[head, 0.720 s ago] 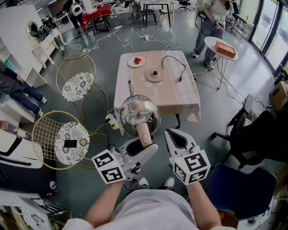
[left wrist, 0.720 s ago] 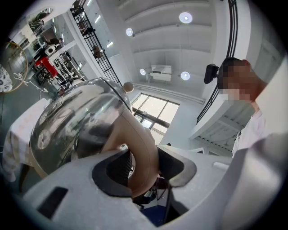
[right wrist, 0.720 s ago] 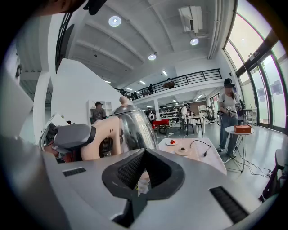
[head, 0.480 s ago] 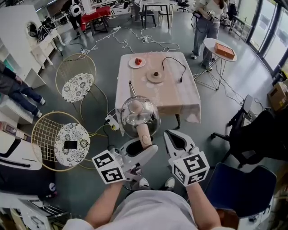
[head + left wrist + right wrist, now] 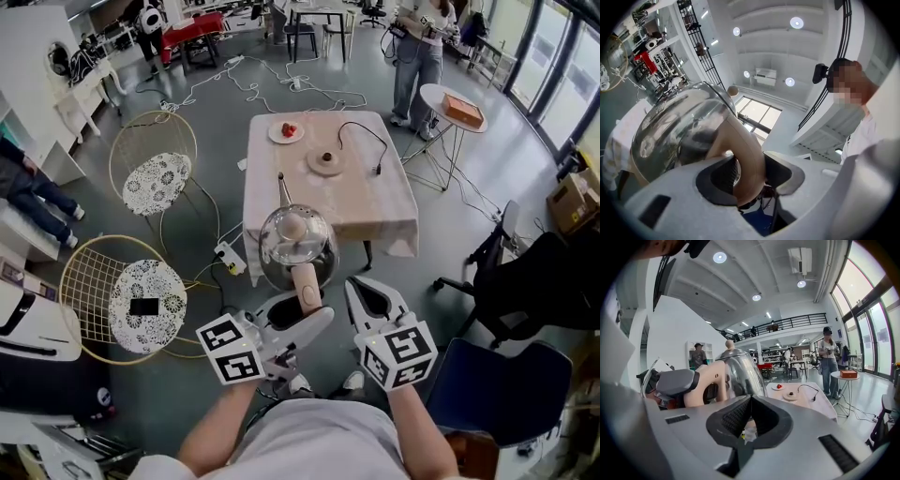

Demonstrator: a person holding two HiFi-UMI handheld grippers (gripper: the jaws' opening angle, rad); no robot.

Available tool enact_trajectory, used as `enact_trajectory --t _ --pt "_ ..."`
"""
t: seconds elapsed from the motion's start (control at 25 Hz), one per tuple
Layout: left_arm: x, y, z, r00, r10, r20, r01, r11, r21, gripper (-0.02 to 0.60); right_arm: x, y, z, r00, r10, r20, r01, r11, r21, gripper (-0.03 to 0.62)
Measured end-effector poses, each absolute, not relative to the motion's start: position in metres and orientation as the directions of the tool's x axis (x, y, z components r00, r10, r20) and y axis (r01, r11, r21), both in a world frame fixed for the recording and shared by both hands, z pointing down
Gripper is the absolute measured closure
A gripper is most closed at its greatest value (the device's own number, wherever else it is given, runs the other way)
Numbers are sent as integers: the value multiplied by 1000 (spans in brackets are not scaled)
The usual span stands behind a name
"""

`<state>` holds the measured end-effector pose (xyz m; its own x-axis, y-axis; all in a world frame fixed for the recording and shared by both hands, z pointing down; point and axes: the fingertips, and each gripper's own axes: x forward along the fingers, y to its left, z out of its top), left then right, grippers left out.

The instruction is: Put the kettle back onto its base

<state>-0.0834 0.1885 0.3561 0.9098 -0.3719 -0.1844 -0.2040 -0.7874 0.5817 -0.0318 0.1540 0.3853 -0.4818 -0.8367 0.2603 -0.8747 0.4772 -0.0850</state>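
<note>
The glass-and-steel kettle (image 5: 295,246) hangs in the air in front of the table's near edge, its spout pointing away from me. My left gripper (image 5: 298,314) is shut on its beige handle (image 5: 307,286); in the left gripper view the handle (image 5: 743,154) fills the gap between the pads of that left gripper (image 5: 750,173). The round beige base (image 5: 325,159) sits on the table (image 5: 380,202) beyond the kettle, its black cord (image 5: 361,131) trailing right. My right gripper (image 5: 370,292) is beside the kettle, shut and empty. In the right gripper view, the right gripper (image 5: 749,401) has the kettle (image 5: 740,371) left of its jaws.
A white plate (image 5: 287,131) with red fruit lies at the table's far left corner. Two gold wire chairs (image 5: 155,169) (image 5: 122,300) stand to the left. A small round table (image 5: 453,103) and a standing person (image 5: 417,47) are at the far right, a dark office chair (image 5: 511,309) nearer right.
The kettle stays held in front of the table in my left gripper. The whole view has shifted slightly, and the person in the background has stepped left.
</note>
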Motion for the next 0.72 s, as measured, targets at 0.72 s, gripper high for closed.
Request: enact_trajectory --t 0.72 --pt "-59 145 361 902 -395 -176 -233 -786 572 407 -14 100 392 -538 -808 242 -842 529 -104 589"
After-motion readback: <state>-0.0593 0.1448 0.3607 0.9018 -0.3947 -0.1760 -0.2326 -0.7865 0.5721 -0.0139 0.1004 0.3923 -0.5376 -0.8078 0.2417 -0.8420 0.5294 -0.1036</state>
